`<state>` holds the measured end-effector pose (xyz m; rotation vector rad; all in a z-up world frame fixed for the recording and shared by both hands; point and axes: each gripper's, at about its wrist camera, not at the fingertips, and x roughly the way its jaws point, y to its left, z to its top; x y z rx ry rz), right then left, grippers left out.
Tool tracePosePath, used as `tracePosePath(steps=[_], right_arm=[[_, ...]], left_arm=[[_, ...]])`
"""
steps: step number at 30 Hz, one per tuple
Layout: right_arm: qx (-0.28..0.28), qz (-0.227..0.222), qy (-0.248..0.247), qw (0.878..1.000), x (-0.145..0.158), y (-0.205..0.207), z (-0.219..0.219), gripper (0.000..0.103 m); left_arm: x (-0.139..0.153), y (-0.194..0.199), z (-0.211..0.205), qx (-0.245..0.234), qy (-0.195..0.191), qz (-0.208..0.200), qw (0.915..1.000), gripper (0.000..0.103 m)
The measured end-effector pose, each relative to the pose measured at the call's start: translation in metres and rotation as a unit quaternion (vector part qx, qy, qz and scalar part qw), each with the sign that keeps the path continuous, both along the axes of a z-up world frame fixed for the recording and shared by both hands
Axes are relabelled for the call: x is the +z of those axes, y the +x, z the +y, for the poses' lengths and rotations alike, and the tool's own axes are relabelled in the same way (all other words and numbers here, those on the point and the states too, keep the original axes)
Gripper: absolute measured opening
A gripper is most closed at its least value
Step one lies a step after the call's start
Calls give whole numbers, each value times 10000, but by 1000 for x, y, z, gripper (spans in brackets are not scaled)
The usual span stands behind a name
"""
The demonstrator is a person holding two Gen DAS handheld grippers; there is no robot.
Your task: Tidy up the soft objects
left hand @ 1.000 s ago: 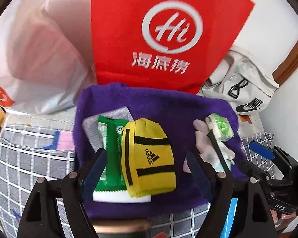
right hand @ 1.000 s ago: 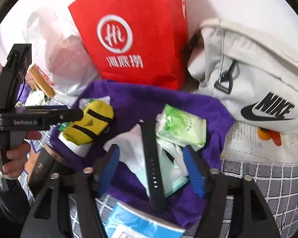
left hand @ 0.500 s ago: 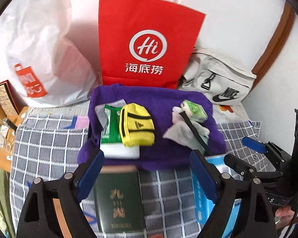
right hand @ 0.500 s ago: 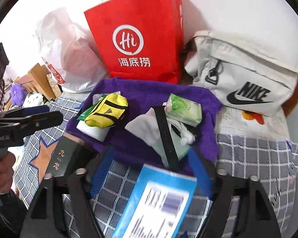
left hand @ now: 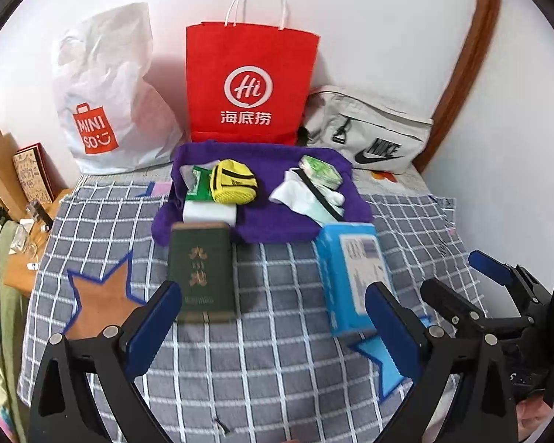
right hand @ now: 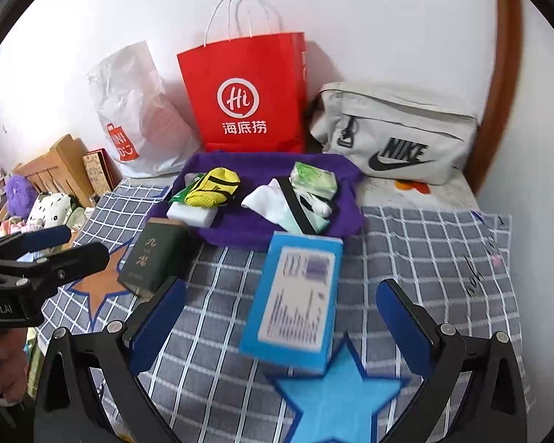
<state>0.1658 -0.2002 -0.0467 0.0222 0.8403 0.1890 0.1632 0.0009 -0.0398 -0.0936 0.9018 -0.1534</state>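
Yellow knit sock (left hand: 233, 186) rumpled on fuzzy purple towel (left hand: 277, 227); left gripper (left hand: 273, 304), right gripper (right hand: 280, 301) opening, empty.

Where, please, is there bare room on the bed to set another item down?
Free: the checked blanket right of the blue box, below the Nike bag; also the strip between the blue box and green box. Crowded: the purple cloth.

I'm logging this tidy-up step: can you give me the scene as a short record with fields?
surface: checked grey bedspread
purple towel: holds the yellow Adidas pouch, green tissue pack, white cloth
in front of towel: dark green box, blue box
at wall: red paper bag, Miniso bag, Nike bag
left gripper: opening, empty
right gripper: opening, empty
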Motion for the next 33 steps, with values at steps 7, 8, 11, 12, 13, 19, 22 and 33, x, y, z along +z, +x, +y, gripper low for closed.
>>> tracePosePath(steps=[7, 8, 11, 12, 13, 19, 22, 33], right_arm=[[-140, -332, -95, 9993, 11, -60, -6, 102], [-135, -380, -83, 9992, 13, -68, -6, 102], [-138, -452, -54, 9989, 14, -84, -6, 102], [-151, -466, -46, 9988, 14, -88, -6, 102], [-166, -483, -34, 9987, 13, -92, -7, 102], [-192, -516, 2, 9985, 7, -114, -11, 102], [-231, -512, 50, 9984, 5, -120, -15, 102], [-181, -599, 19, 9980, 9, -132, -12, 102]], left_arm=[[5, -62, -2, 210, 211, -342, 9990, 101], [6, -68, -2, 249, 213, -387, 9987, 101], [8, -85, 0, 301, 228, -493, 9981, 101], [8, -89, 0, 313, 255, -505, 9979, 101], [7, -93, -1, 323, 299, -515, 9977, 101], [1, -116, -4, 361, 386, -576, 9969, 101], [0, -122, -5, 382, 432, -602, 9965, 101], [7, -134, -10, 381, 467, -750, 9954, 101]])
